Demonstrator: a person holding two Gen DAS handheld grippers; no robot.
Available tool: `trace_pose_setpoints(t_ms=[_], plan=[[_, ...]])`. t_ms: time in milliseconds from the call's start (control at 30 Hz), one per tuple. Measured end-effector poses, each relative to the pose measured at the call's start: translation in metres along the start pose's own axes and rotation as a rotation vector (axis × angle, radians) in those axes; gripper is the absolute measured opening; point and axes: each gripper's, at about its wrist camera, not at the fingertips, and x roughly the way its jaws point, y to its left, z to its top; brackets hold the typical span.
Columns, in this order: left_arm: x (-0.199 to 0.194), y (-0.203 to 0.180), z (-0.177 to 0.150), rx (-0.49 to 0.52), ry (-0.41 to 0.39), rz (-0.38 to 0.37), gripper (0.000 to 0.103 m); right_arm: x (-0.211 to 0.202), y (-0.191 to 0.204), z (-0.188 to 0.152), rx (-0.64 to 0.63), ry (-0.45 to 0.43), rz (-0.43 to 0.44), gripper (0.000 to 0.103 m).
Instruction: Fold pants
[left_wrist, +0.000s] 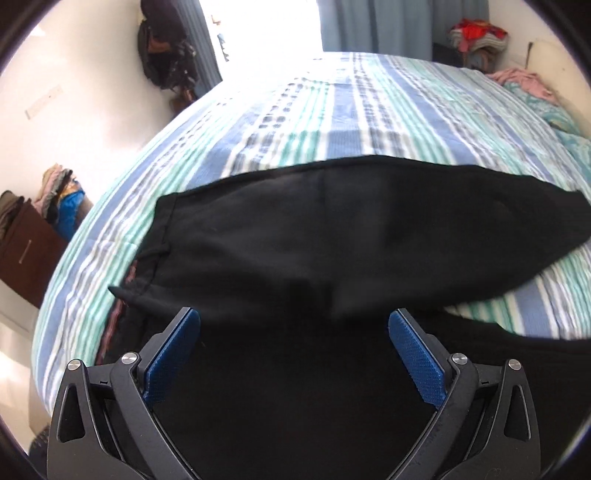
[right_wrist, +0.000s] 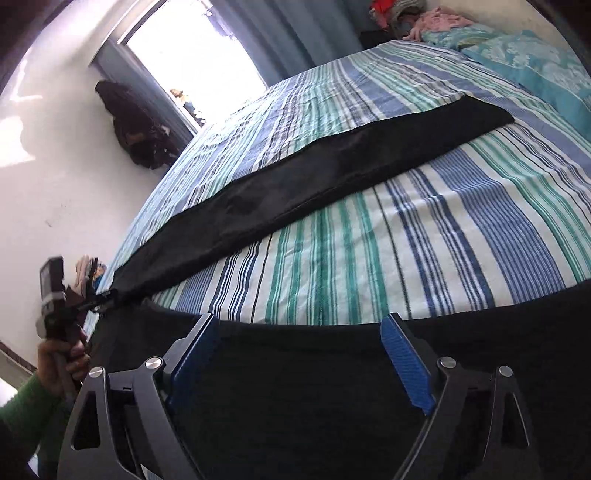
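We see a bed (right_wrist: 424, 236) covered by a sheet striped in blue, green and white. Black pants (right_wrist: 295, 173) lie directly on it, one leg stretched long and flat across the stripes. At the far head end lie turquoise patterned pillows (right_wrist: 535, 62) and crumpled pink cloth (right_wrist: 439, 20).

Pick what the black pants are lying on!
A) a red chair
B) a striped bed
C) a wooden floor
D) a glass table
B: the pants stretch out flat across a bed covered in blue, green and white stripes, seen in both views.
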Motion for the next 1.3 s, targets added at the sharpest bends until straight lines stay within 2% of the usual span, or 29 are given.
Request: trace_pose_setpoints(t_ms=[67,100,133,200,267,300,333,400,433,500,567,667,1300], plan=[[-0.001,-0.034,-0.029,0.084,0.048,-0.040,0.102,0.013,0.014,-0.006,-0.113,0.062,-0.072,0.088],[0.004,-0.051,-0.046,0.140,0.075,-0.040,0.102,0.016,0.014,-0.011,-0.130,0.089,-0.107,0.088],[0.006,-0.064,-0.062,0.174,0.068,-0.015,0.102,0.015,0.009,-0.015,-0.129,0.109,-0.131,0.088],[-0.003,-0.074,-0.080,0.173,-0.068,0.055,0.102,0.002,-0.014,-0.024,-0.124,0.118,-0.205,0.088],[-0.003,-0.076,-0.080,0.177,-0.073,0.058,0.102,-0.022,-0.057,-0.023,-0.123,0.083,-0.379,0.088],[0.000,-0.072,-0.079,0.158,-0.056,0.034,0.102,-0.033,-0.090,-0.022,-0.092,0.072,-0.498,0.092],[0.003,-0.066,-0.078,0.130,-0.039,-0.001,0.103,-0.047,-0.130,-0.024,-0.011,0.053,-0.571,0.102],[0.009,-0.054,-0.076,0.079,-0.016,-0.066,0.103,-0.082,-0.208,-0.030,0.240,-0.048,-0.559,0.101],[0.010,-0.052,-0.076,0.070,-0.013,-0.079,0.103,-0.096,-0.224,-0.029,0.285,-0.099,-0.579,0.099],[0.009,-0.054,-0.078,0.080,-0.025,-0.063,0.103,-0.094,-0.226,-0.024,0.240,-0.064,-0.731,0.102],[0.007,-0.058,-0.081,0.094,-0.042,-0.039,0.103,-0.089,-0.221,-0.026,0.238,-0.072,-0.775,0.103],[0.008,-0.060,-0.082,0.097,-0.051,-0.029,0.103,-0.090,-0.222,-0.022,0.293,-0.094,-0.793,0.103],[0.010,-0.059,-0.080,0.100,-0.054,-0.016,0.102,-0.082,-0.215,-0.029,0.248,-0.157,-0.857,0.103]])
